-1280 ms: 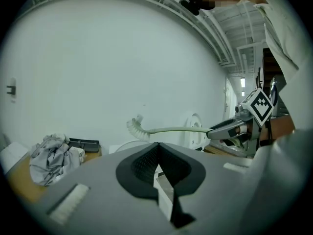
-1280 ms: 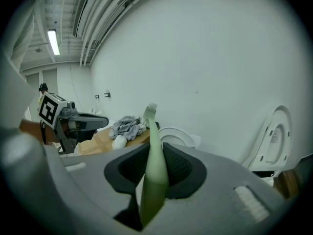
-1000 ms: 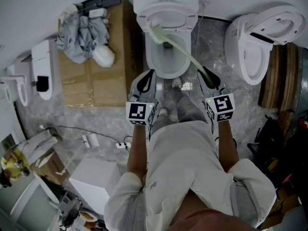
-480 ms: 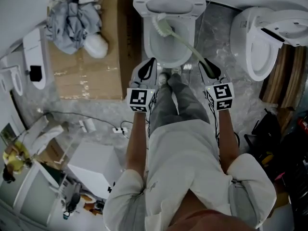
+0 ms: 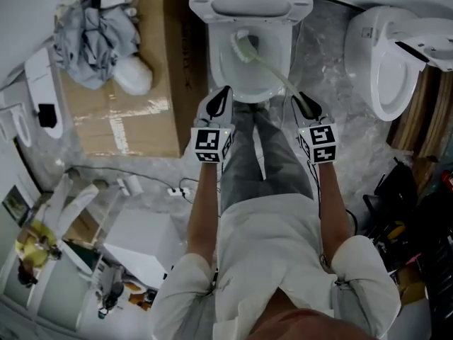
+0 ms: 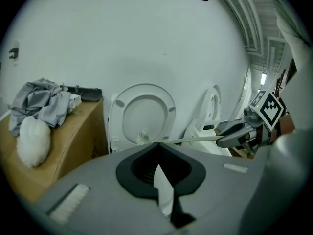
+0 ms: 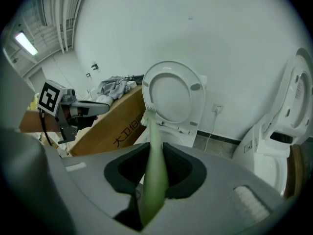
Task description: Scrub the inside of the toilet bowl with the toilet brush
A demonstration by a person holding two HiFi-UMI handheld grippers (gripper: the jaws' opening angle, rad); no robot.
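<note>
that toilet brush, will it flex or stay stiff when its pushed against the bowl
The toilet brush has a long, thin handle, so it will probably flex a little under pressure. The right gripper grips only its far end, so the bristle head may wander. It looks like light plastic.

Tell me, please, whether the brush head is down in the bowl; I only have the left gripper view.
Observer: Yes. The head view shows the brush with its head inside the bowl, toward the left side.
Operator: Thank you. Is the right gripper shut on the handle?
Observer: It is. In its own view the right gripper has its jaws closed on the green handle.
Operator: Is there anything on the wall to the right of the toilet?
Observer: The right gripper view shows a socket low on the wall there, with a cord hanging down from it.
</note>
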